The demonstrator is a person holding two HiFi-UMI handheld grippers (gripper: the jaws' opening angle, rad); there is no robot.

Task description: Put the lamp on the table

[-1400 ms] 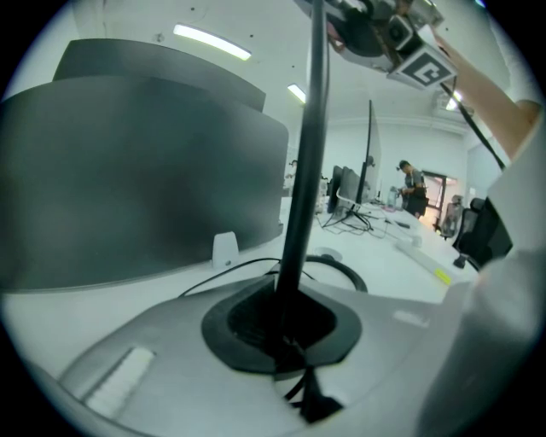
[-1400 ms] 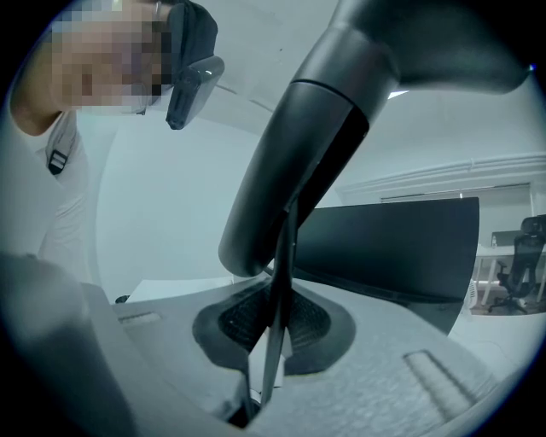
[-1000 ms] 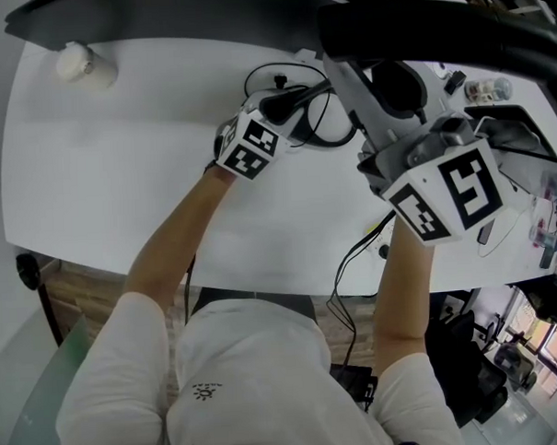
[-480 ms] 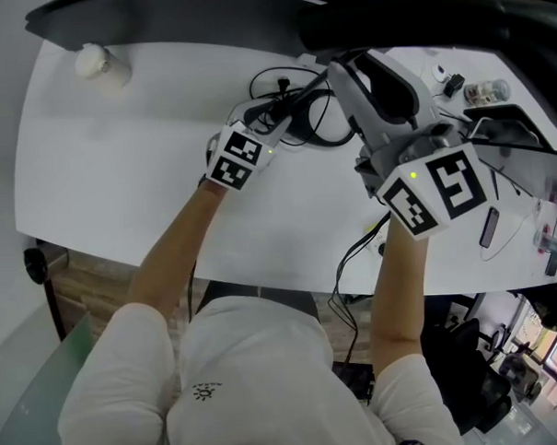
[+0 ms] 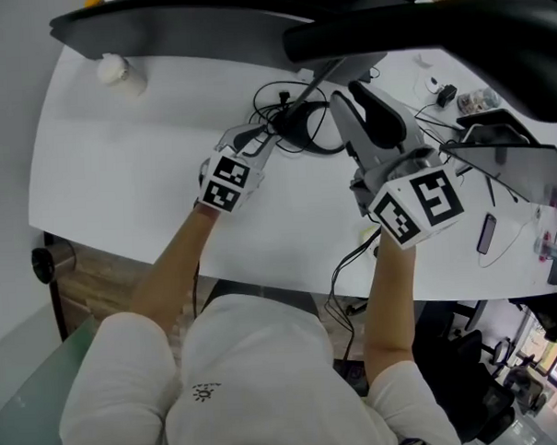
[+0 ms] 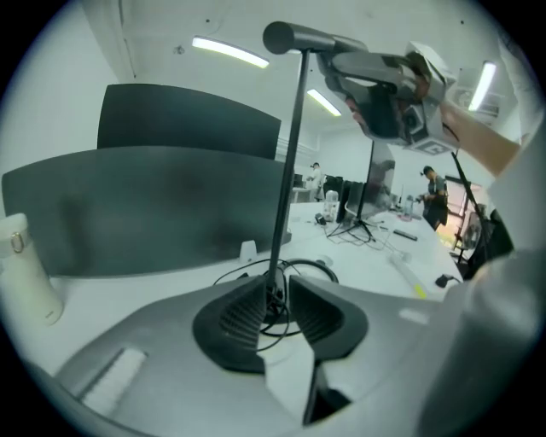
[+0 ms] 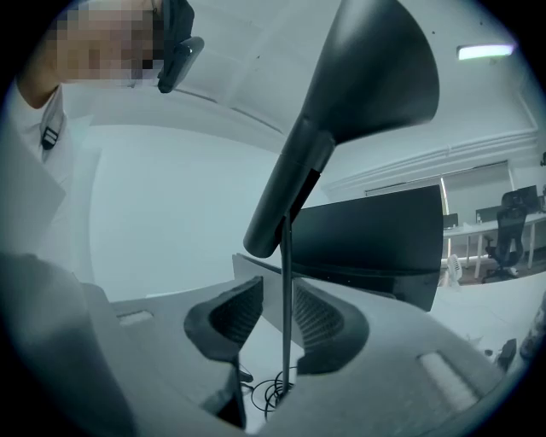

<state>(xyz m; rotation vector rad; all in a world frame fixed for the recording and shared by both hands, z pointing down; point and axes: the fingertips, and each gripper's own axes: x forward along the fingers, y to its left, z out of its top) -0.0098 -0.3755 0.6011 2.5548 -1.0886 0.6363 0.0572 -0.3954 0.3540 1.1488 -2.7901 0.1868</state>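
Near the tabletop's (image 5: pixel 119 169) far edge the lamp (image 6: pixel 288 171) stands, its pole between the left gripper's (image 6: pixel 275 294) closing jaws and the right gripper's (image 7: pixel 278 294) released ones. Pinched off-centre, it may tip and drag its cable (image 6: pixel 326 265)

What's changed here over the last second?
The left gripper drew back toward the person, leftward; its jaws are closing, the lamp stem between them, untouched. The right gripper stays by the lamp head; the stem stays standing on the table.
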